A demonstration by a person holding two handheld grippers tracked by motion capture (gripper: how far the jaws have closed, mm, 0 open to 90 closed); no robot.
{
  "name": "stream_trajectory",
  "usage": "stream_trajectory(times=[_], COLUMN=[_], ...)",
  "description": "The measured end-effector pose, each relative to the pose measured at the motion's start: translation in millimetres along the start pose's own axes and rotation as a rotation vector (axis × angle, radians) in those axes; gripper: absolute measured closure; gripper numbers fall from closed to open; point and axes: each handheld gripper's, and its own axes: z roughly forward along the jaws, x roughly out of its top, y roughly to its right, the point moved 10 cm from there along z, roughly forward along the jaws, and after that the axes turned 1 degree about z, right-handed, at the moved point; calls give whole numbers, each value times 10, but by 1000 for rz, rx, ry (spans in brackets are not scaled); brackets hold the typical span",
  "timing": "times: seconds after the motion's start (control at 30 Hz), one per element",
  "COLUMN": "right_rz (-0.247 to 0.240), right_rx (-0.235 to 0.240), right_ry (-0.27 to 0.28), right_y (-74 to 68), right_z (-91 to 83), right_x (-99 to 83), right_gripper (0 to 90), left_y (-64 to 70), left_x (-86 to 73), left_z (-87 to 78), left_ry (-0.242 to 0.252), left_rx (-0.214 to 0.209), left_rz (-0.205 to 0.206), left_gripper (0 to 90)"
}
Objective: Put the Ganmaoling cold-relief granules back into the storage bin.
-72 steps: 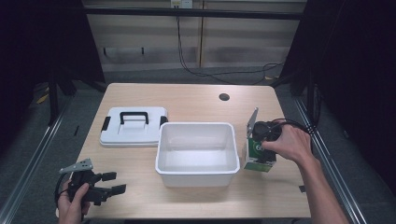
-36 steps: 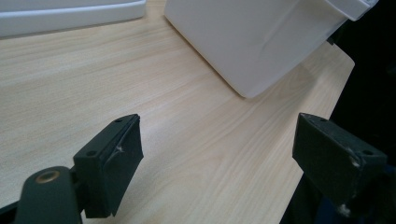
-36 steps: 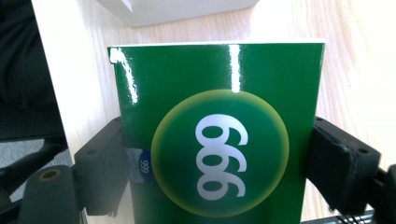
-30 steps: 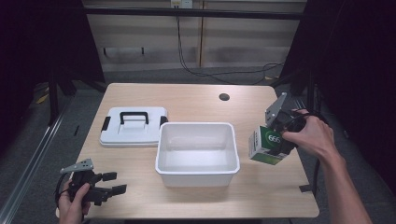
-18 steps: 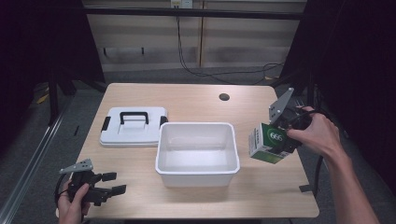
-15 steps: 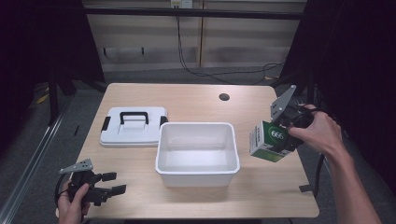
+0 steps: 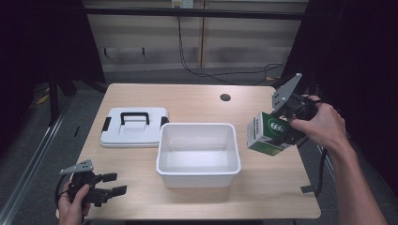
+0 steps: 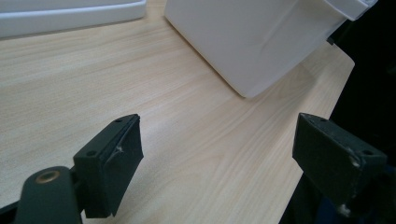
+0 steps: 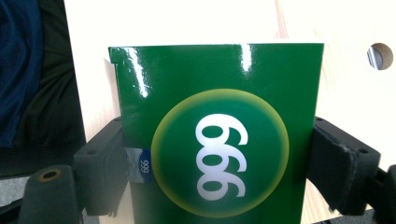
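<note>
Since a couple of seconds back, the green box (image 7: 268, 134) has gone from sitting on the table right beside the tub to hanging in the air off the tub's right end, tilted, so I'd say it's about to get dropped in.

Going left to right: the left gripper (image 7: 111, 185) hasn't budged, parked at the near left corner of the table (image 7: 197, 101) with its jaws spread wide and nothing between them; its own camera just sees bare wood and a corner of the tub. Behind it lies the white lid (image 7: 133, 127) with the black handle, flat and just beside the tub. Then the white tub (image 7: 197, 174), looking empty from up top. Then the right gripper (image 7: 286, 133), clamped on the box, one jaw on each side face, pretty clear from its own camera where the box (image 9: 219, 135) sits square between the pads.

Hard to tell: the person's hand (image 7: 324, 126) covers most of that gripper from above, the box's bottom is cut off in the close view, and I can't make out any print beyond the big white digits.
</note>
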Motion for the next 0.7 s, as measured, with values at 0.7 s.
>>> stream_trajectory(times=[0.7], right_rz=[-46], right_rx=[31], right_ry=[-57], right_y=[-1], right_z=[174], right_x=[619], right_gripper=[164], left_y=[-7], left_x=[-7], left_z=[6], left_ry=[-8], left_rx=[4], left_rz=[4], left_gripper=[160])
